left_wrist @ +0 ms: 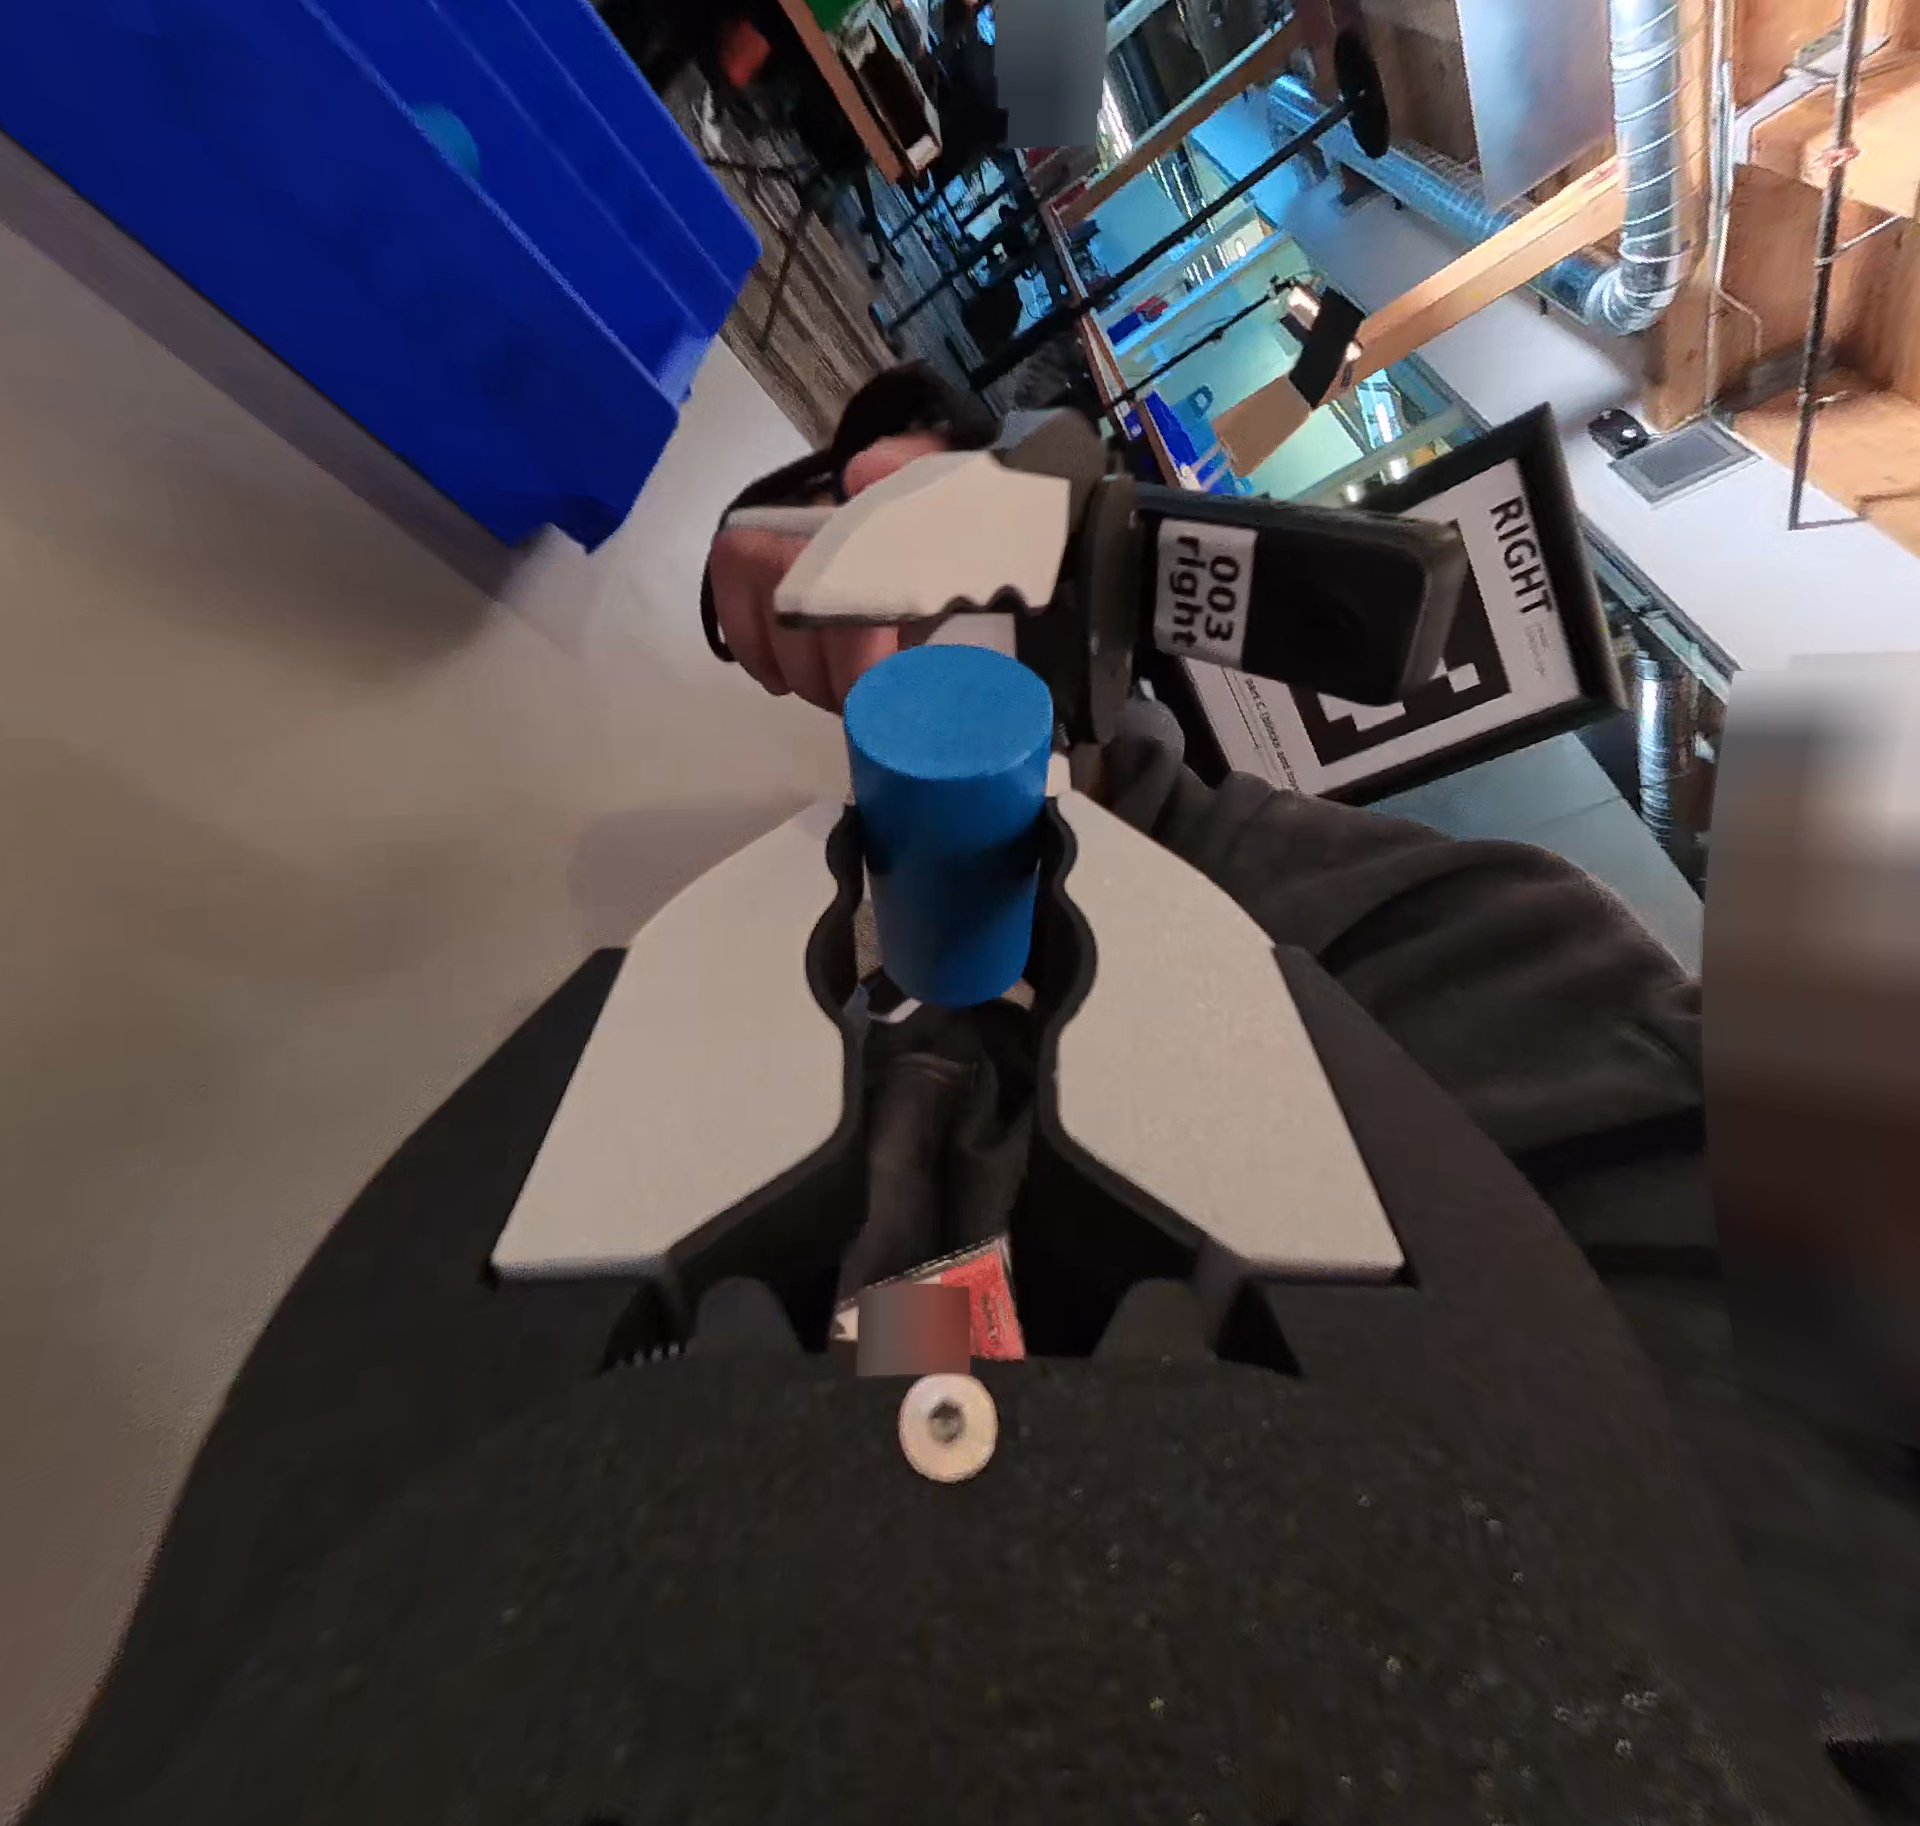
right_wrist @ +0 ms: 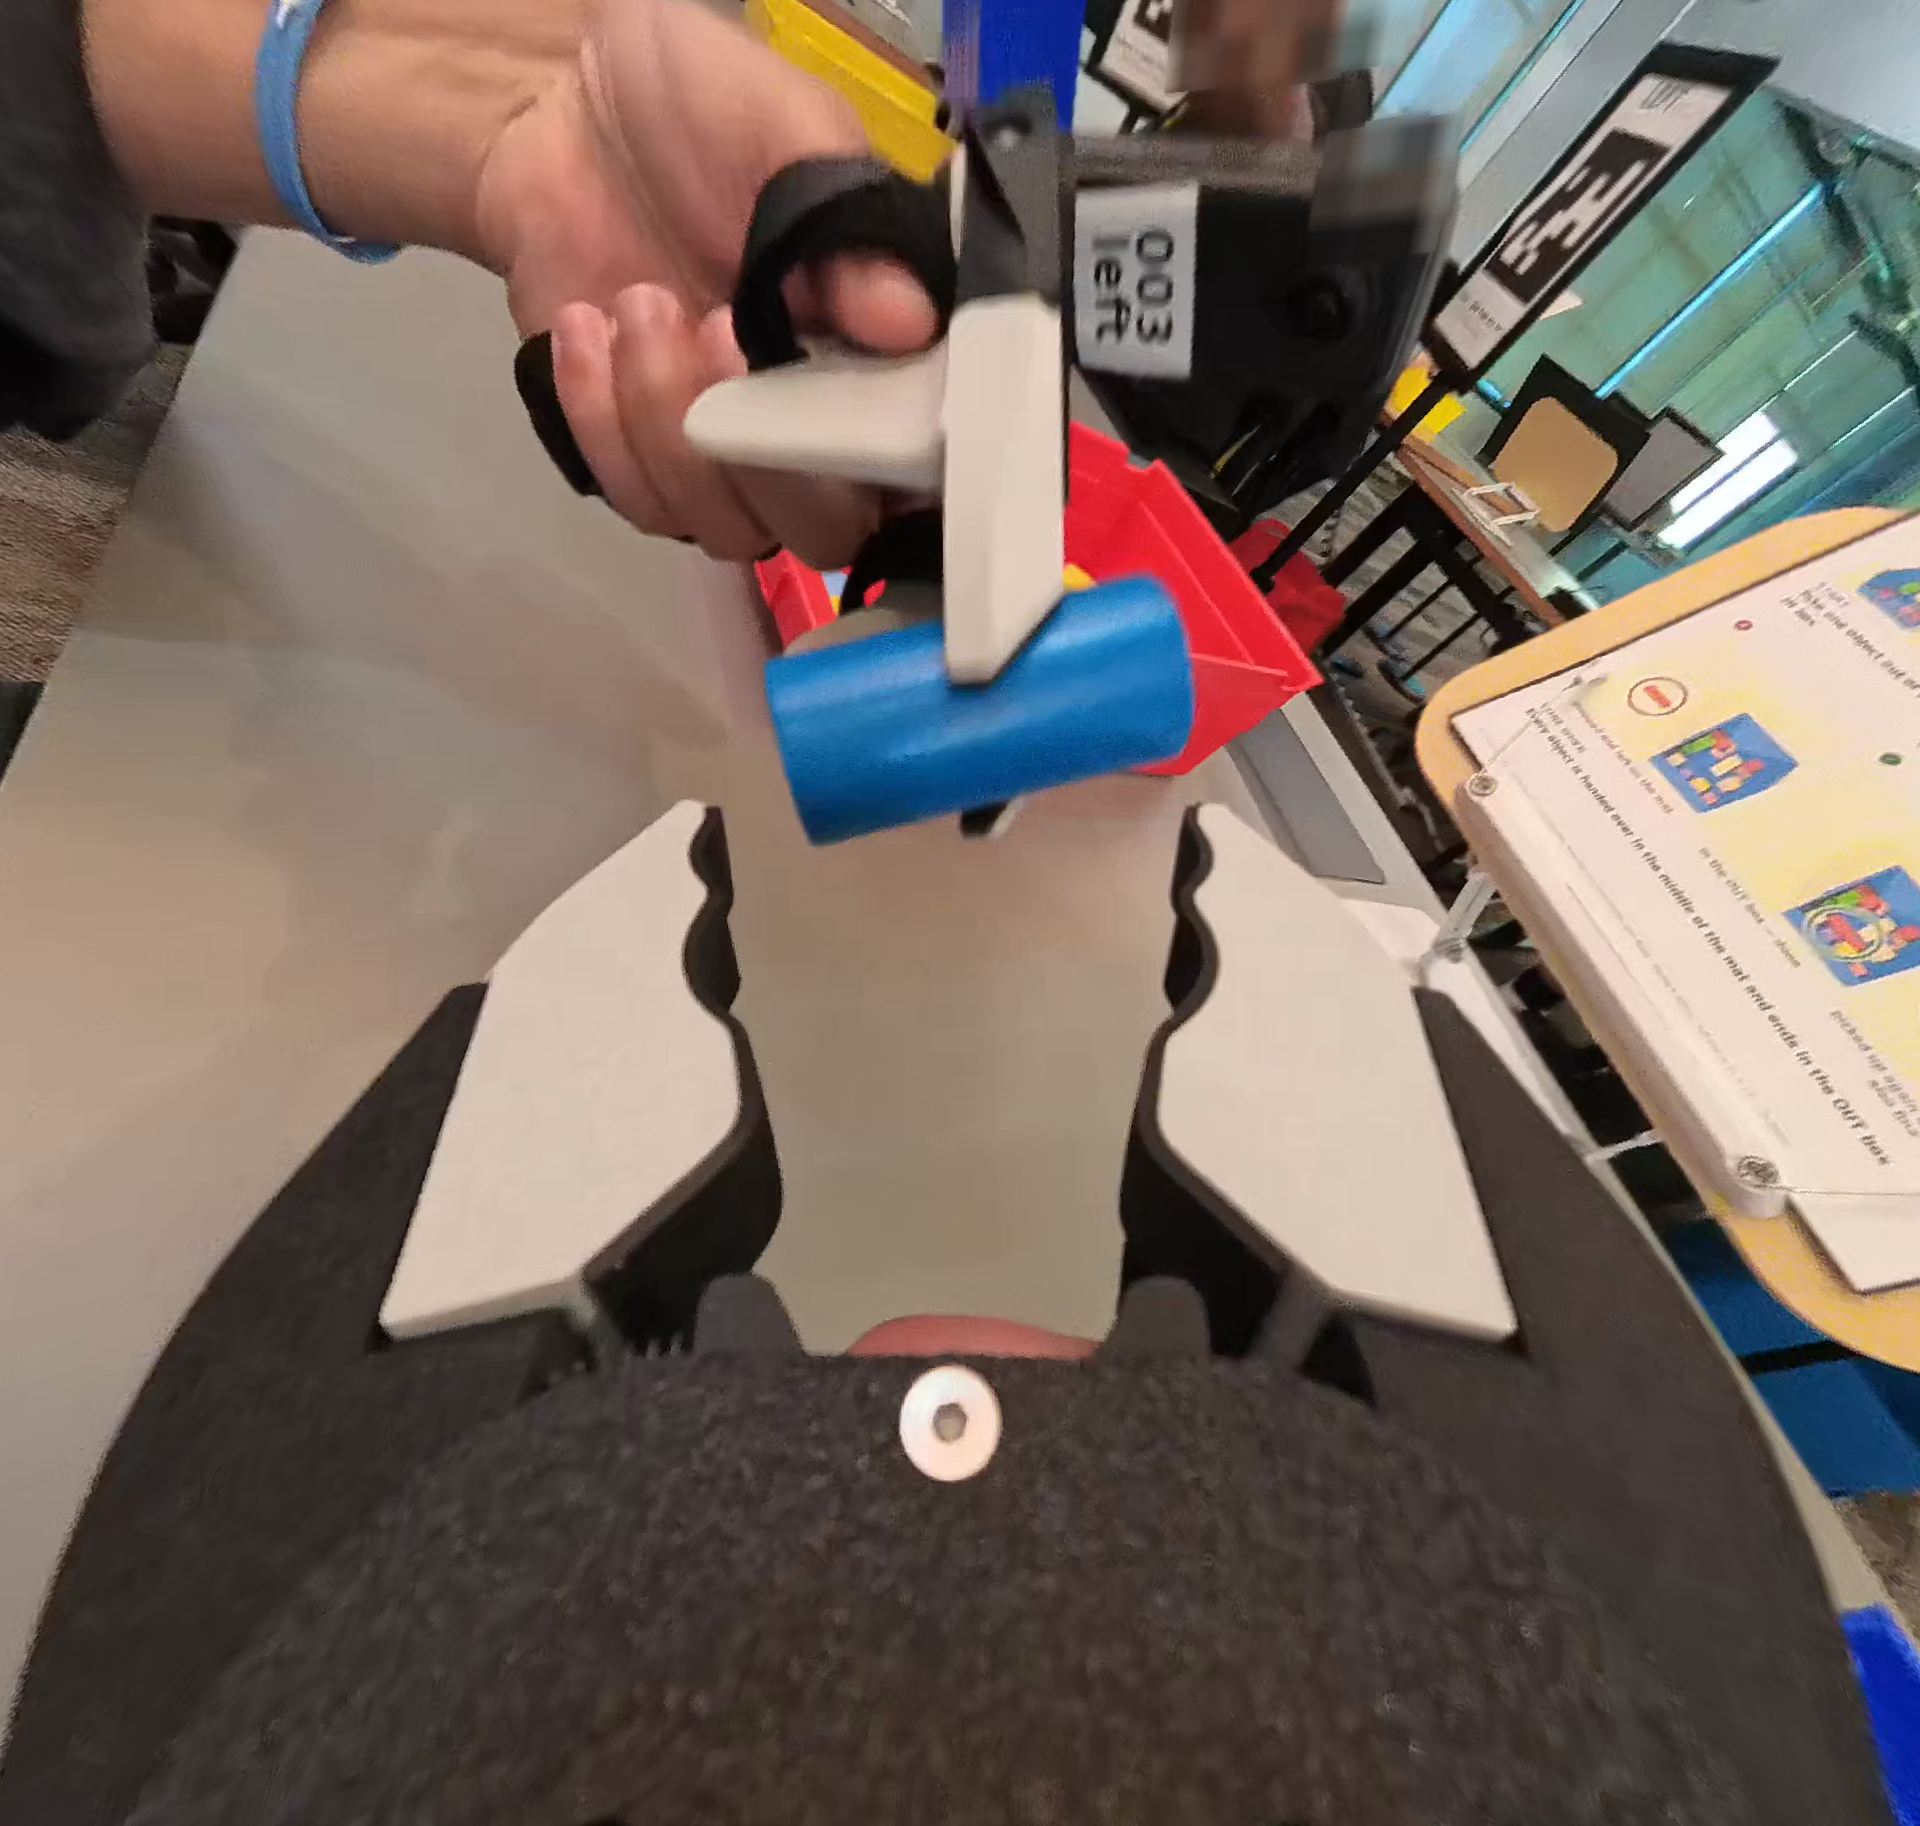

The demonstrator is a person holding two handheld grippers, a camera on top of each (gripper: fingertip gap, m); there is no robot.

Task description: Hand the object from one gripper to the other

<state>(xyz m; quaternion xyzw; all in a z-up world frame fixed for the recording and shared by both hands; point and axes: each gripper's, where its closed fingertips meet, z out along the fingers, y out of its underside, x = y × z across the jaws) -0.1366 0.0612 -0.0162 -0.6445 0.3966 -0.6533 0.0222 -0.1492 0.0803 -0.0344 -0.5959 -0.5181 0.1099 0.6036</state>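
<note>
Blue and smooth, the cylinder is pinched across its middle between the grey fingers of the left gripper, held in the air above the pale table. The right gripper is spread wide, nothing held, the cylinder hanging just ahead of its tips and apart from them. The cylinder's lower end is hidden behind the left fingers, and the red bin beyond is partly covered.

One blue cylinder is counted, along with two grippers: the left gripper and the right gripper. One blue bin, one red bin and one instruction board are also seen.
</note>
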